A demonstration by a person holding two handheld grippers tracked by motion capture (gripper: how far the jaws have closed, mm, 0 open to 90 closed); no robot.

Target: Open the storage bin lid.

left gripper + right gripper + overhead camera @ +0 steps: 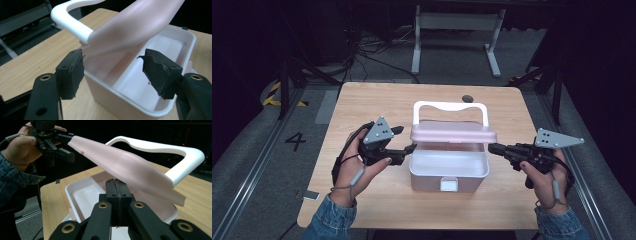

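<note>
Hovering level at the lid's (453, 133) left end, the left gripper (406, 139) gapes released. Right gripper (492, 148) points inward, clenched empty. One lunch box (448, 175), two grippers.

Pink lid (453, 132); white box (448, 172)

You are looking at one legible marking: a black numeral "4" (295, 141) showing on the grey floor (252, 165) left of the counter (362, 100).
</note>
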